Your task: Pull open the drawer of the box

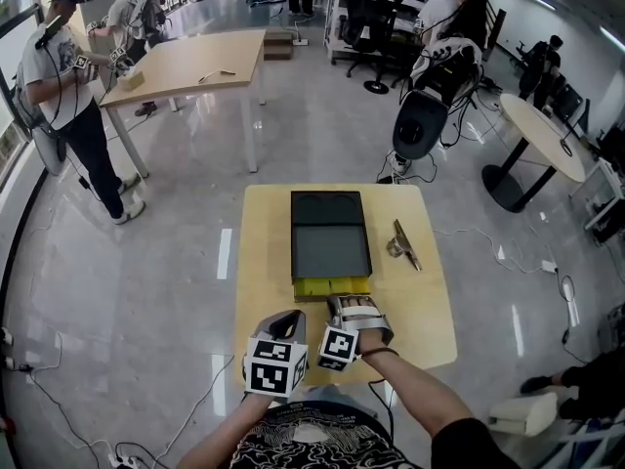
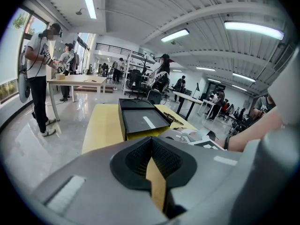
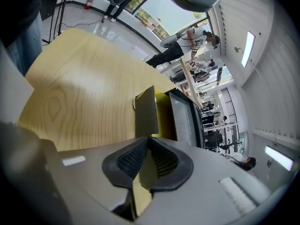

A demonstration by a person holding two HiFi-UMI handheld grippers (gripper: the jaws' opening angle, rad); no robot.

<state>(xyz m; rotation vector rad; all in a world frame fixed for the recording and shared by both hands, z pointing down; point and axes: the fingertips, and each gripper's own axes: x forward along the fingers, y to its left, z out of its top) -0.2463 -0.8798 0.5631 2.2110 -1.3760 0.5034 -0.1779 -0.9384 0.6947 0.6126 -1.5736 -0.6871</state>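
Right gripper view | right gripper (image 3: 148,142) clamps drawer (image 3: 146,112) | left gripper (image 2: 151,140) closed, empty

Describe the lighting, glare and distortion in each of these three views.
Head view: even overhead light, fisheye bending the room's edges, white light reflections on the floor, box sharp. Left gripper view: dark round vignette, bright ceiling strips, a reflected streak on the box top, close foreground soft. Right gripper view: rolled sideways, window overbright, drawer dim beside the bright table.
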